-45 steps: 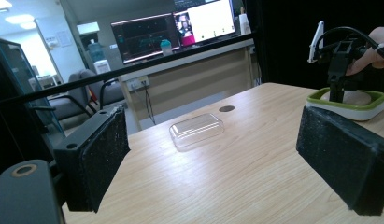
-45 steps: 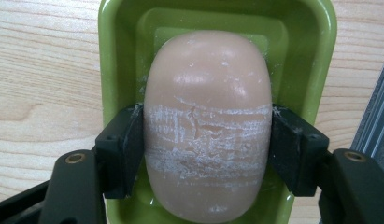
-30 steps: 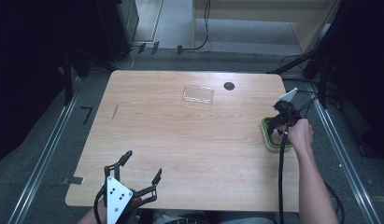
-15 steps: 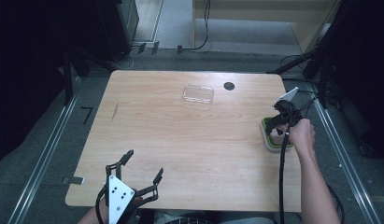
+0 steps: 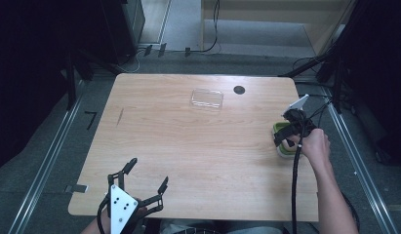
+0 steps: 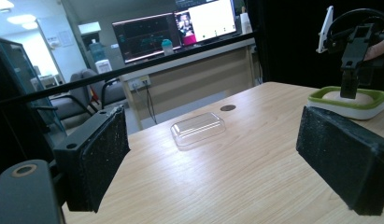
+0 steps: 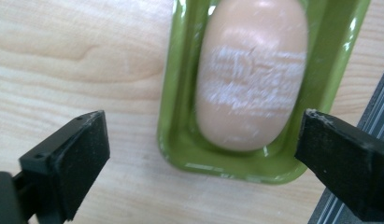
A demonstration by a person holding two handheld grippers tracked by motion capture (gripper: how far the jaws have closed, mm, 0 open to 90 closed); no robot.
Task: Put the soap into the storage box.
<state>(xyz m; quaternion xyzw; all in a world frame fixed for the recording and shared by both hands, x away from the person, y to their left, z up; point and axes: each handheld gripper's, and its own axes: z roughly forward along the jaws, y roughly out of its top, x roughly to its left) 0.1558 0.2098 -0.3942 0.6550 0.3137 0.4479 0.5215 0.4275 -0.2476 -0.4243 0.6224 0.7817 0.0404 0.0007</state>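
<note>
While my right gripper (image 7: pixel 201 163) hung over the green soap dish (image 7: pixel 180 140), jaws spread wide to straddle its pale soap bar (image 7: pixel 250 79), my left gripper (image 5: pixel 139 187) waited well apart from the dish, likewise agape, seemingly idle.

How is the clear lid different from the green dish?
The clear lid is see-through plastic; the green dish is solid green with a white base. The lid lies bare near the table's far edge; the dish holds a pale oval soap at the right edge. Nothing hovers over the lid; the right gripper hangs open above the dish. Both are small, rounded rectangles resting flat on the table.
</note>
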